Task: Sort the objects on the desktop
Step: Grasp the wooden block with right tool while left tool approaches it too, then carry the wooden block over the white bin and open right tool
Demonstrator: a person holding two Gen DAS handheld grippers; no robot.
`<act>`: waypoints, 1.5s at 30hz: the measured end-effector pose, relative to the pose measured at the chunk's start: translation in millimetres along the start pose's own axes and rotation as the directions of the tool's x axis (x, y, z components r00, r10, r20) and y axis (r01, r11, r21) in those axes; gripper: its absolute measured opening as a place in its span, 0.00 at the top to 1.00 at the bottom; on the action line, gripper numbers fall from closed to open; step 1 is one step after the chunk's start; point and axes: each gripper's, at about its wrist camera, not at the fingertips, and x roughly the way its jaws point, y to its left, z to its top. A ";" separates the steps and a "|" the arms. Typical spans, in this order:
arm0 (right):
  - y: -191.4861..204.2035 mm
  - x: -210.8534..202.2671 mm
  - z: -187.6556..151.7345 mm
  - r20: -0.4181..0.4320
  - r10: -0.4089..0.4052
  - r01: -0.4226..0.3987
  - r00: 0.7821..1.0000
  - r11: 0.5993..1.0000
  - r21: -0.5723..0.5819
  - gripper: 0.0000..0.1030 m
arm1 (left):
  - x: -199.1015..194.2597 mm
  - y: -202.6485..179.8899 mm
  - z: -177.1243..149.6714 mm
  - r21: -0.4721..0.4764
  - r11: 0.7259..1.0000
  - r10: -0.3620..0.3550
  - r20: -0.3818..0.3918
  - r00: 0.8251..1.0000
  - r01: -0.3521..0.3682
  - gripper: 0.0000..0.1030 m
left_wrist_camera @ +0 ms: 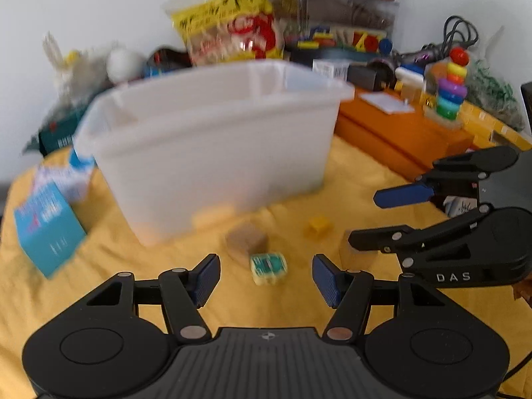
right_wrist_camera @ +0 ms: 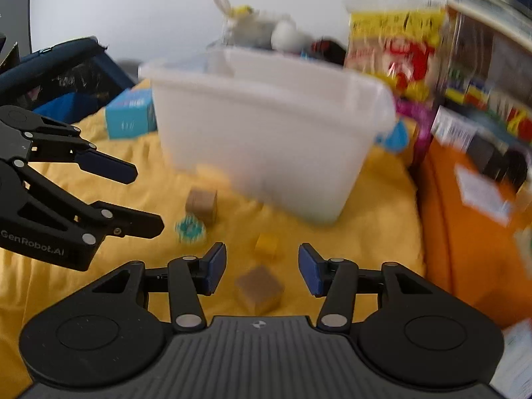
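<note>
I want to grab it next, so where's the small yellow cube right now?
The small yellow cube lies on the yellow cloth in front of the white bin, just ahead of the open right tongs, between the two wooden blocks.

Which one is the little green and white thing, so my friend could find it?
Start at the big white plastic bin on the yellow cloth. In front of it lie small blocks. Beside the plain brown cube sits the patterned block, the only one in teal and cream.

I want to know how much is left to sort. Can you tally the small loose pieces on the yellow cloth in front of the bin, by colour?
Brown blocks: 2
Yellow block: 1
Teal-and-cream piece: 1
Total: 4
</note>
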 end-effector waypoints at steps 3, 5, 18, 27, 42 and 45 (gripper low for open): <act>-2.8 9.6 -5.1 -0.017 0.019 -0.019 1.000 1.000 0.008 0.50 | 11.8 2.8 -0.8 -0.024 1.000 -0.002 -0.026 1.000 0.001 0.37; -2.9 18.9 -6.9 -0.035 0.017 -0.016 0.999 1.000 0.018 0.50 | 19.6 7.3 2.8 -0.046 0.999 0.004 -0.034 0.999 -0.005 0.37; 7.1 29.8 -26.7 -0.099 -0.044 0.055 0.994 0.992 0.113 0.57 | 77.6 17.4 23.9 -0.156 0.986 0.034 -0.114 0.993 -0.052 0.40; 7.7 25.5 -30.9 -0.089 -0.052 0.065 0.995 0.987 0.148 0.58 | 60.2 20.9 15.4 -0.120 0.993 -0.009 -0.082 0.997 0.000 0.59; -10.2 -49.9 39.4 0.136 -0.042 0.028 0.990 0.994 0.110 0.58 | -55.1 24.8 60.4 -0.018 0.998 -0.049 0.175 0.983 0.053 0.59; -21.3 -47.2 71.6 0.191 -0.066 0.044 0.979 0.992 0.120 0.58 | -53.0 32.1 85.1 -0.021 1.000 -0.003 0.214 0.977 0.007 0.59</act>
